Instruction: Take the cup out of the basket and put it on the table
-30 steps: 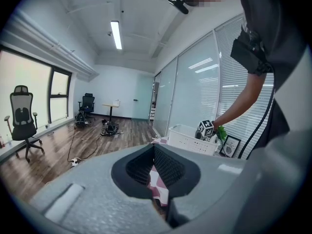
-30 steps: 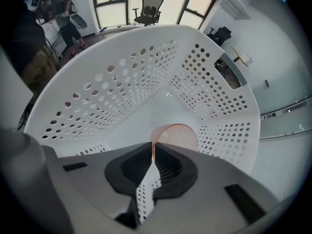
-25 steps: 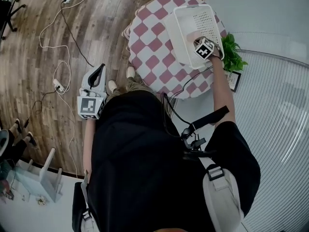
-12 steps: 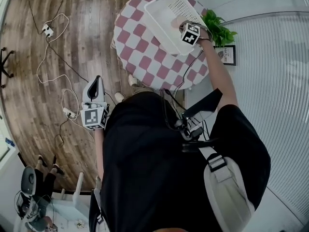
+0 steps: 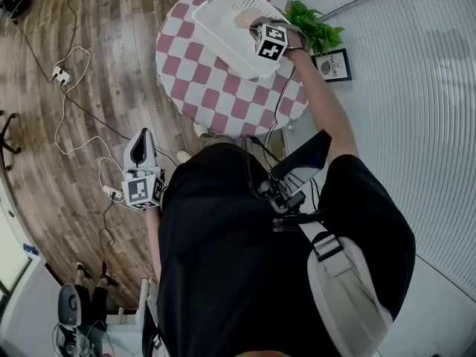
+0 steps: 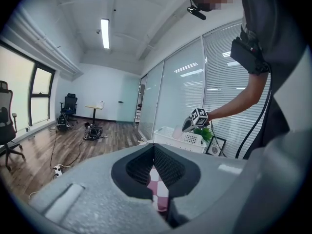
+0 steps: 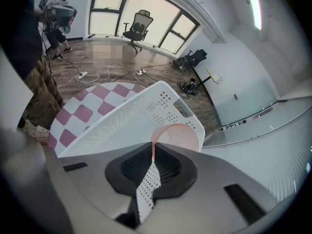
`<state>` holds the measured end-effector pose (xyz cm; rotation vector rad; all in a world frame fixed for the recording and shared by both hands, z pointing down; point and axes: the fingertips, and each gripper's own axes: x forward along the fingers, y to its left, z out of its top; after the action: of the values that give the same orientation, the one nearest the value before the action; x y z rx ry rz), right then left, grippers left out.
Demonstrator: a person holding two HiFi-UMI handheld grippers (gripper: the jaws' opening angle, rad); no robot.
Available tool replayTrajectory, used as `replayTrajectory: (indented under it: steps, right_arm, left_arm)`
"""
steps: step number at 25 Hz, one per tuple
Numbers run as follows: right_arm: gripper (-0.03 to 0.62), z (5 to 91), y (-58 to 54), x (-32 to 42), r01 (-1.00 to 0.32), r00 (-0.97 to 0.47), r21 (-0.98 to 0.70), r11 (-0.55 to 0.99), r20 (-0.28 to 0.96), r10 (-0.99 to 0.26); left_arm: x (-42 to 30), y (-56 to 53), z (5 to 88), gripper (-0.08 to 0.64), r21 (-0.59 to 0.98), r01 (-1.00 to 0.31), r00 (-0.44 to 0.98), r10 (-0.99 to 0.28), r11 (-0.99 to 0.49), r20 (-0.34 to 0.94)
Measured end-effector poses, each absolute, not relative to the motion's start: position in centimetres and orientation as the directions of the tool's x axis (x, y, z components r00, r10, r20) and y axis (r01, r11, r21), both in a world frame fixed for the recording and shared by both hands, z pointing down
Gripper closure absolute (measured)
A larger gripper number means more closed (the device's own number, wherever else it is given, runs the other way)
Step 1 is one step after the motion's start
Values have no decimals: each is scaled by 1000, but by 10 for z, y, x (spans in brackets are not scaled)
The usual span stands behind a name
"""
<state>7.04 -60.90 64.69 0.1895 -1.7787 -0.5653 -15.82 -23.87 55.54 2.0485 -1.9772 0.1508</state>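
Note:
A pale pink see-through cup hangs over the white perforated basket, with my right gripper shut on its rim. In the head view the cup and right gripper are above the basket, which sits on the round table with a red-and-white check cloth. My left gripper hangs off the table's left over the wooden floor, shut and holding nothing. The left gripper view looks past its closed jaws toward the basket and the raised right gripper.
A green potted plant and a small framed picture stand just right of the table. White cables and a power strip lie on the wooden floor at the left. A glass wall with blinds runs along the right.
My right gripper has risen out of the basket with the cup in its jaws. The head view has swung, so the table now sits higher and further left. The left gripper has shifted only slightly.

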Motion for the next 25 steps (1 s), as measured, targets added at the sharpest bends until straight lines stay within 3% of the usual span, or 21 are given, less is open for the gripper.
replayTrajectory:
  steps: [16,25]
  right_arm:
    - [571,568,-561,43,-72,-540,529,845,692,-479]
    - [574,506,-514,24,-237,-702,452,860,532,-473]
  left_arm:
    - [-141,-240,562,555,139,-984,143,-950,-107,279]
    - [-130,-246,557,555,138,-976,201,-942,-169,269]
